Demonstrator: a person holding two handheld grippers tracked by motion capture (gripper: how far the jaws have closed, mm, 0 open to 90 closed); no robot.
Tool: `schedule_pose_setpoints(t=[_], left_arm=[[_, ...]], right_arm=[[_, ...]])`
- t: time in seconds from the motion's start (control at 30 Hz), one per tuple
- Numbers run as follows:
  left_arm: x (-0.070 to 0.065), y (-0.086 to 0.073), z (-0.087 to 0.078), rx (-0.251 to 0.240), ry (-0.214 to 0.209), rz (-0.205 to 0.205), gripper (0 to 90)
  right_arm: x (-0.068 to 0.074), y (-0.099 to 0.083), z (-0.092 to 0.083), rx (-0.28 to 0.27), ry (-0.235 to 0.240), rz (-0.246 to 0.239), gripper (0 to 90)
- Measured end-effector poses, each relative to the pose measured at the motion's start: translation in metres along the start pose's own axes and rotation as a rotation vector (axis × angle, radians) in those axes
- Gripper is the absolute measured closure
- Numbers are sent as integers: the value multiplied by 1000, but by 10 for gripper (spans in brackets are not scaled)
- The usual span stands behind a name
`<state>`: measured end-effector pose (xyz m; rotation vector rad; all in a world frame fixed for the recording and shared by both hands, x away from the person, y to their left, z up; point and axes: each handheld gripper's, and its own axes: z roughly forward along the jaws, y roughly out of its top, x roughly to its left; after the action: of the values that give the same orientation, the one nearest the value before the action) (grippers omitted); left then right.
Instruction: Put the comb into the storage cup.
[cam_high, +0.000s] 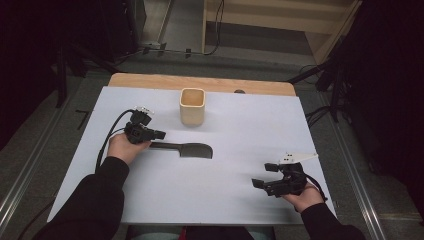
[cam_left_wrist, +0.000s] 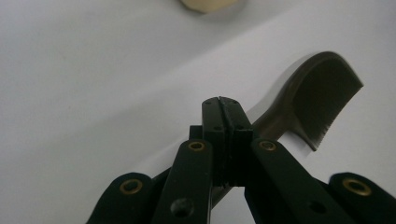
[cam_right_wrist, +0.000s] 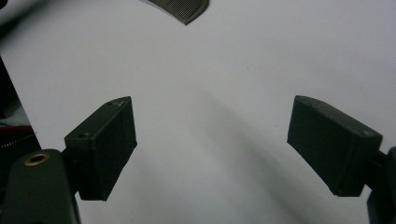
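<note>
- On the white surface (cam_high: 235, 200) lies a dark spatula (cam_high: 187, 149), near a cup (cam_high: 192, 106).
- The left gripper (cam_high: 159, 135) has its fingers clenched on the spatula's handle.
- The right gripper (cam_high: 256, 183) rests well apart, fingers spread wide, grasping nothing.

In the left gripper view, the closed jaws of the left gripper (cam_left_wrist: 223, 100) are hiding the spatula's (cam_left_wrist: 322, 100) handle; the wooden cup (cam_left_wrist: 205, 4) is being cut off by the top edge; in the right gripper view, the top edge is cutting off the spatula's blade, leaving just a corner.
</note>
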<state>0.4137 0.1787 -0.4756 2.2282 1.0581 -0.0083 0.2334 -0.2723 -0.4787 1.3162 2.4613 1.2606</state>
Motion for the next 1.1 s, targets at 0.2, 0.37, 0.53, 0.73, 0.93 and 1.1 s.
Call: schedule_pose_setpoints(t=[0.2,0.37,0.53,0.73,0.93,1.1], left_arm=[[4,-6,7,35,8,-2,899],[4,-9,8,56,6,9,899],[2,-13,6,60,1,15,899],[-1,-17,4,67,-2,18,899],[-5,-22,2,68,-8,10,899],[-9,-24,1,72,-14,11,899]], right_arm=[[0,0,0,2,-1,-1,137],[0,0,0,2,0,-4,137],[0,0,0,2,2,-3,137],[0,0,0,1,4,-3,137],[1,0,1,2,3,-4,137],[2,0,1,4,7,-11,137]])
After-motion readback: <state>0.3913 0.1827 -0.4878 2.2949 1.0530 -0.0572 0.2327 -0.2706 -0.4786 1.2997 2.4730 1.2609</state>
